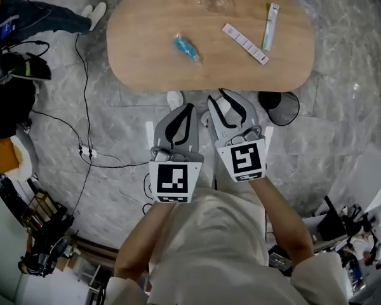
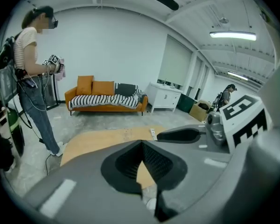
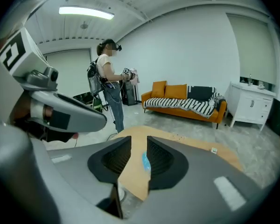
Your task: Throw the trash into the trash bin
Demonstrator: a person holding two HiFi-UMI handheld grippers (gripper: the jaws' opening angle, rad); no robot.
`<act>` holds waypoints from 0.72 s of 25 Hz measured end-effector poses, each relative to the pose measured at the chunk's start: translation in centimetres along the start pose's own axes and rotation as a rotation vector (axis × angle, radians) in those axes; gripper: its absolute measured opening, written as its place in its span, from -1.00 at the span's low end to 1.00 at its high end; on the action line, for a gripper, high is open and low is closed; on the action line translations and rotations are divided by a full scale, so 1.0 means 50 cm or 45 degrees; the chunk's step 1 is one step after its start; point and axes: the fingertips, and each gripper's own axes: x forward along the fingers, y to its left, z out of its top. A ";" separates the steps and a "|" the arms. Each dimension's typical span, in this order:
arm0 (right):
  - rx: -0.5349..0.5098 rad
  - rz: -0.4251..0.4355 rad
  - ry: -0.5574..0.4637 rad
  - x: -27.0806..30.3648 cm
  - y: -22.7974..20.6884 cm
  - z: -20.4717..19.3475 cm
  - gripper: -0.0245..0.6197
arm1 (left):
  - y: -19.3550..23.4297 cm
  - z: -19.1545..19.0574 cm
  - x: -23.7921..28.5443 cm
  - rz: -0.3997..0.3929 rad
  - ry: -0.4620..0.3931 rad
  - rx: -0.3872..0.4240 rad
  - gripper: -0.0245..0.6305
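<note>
- table (image 1: 146, 49): oval, wood. three bits of trash lie on it, well apart. blue wrapper (image 1: 186, 47) near the middle, white strip (image 1: 245, 43) to its right, green-and-white tube (image 1: 270, 26) past the strip toward the right end. a faint clear patch at the far edge; cannot tell what it is.
- bin (image 1: 280, 108): black mesh, on the floor just beside the table's near right edge. probably set there so each piece needs only a short carry off the edge and a drop. inside too dark to read.
- none of the trash is gripped; i judge the task not yet begun.
- left claw (image 1: 189, 107): short of the table's near edge, tips pressed together, nothing between them. reads as the spare hand, kept out of the way.
- right claw (image 1: 217, 97): just beside the left, tilted down toward the table. jaws narrowly apart and empty. its own view shows the wrapper (image 3: 145, 161) through the gap, on the table ahead. so lined up, the wrapper looks like the first target.
- both claws sit low, side by side, close to the body: a ready stance before a reach.
- risk, as i see it: the wrapper looks light and crinkly and could skate away if the jaws nudge it before closing.
- cable (image 1: 84, 94) trails over the floor at left; bystander (image 2: 31, 73) stands off from the table.
</note>
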 end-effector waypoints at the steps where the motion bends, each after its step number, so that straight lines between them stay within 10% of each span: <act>1: 0.003 0.001 0.024 0.017 -0.007 -0.011 -0.56 | 0.005 -0.004 0.009 -0.001 0.006 0.008 -0.93; 15: 0.047 -0.075 0.152 0.251 -0.053 -0.141 -0.37 | 0.139 -0.119 0.191 -0.121 0.186 0.095 -0.93; 18: 0.003 -0.060 0.194 0.301 -0.056 -0.190 -0.59 | 0.155 -0.155 0.236 -0.158 0.216 0.110 -0.93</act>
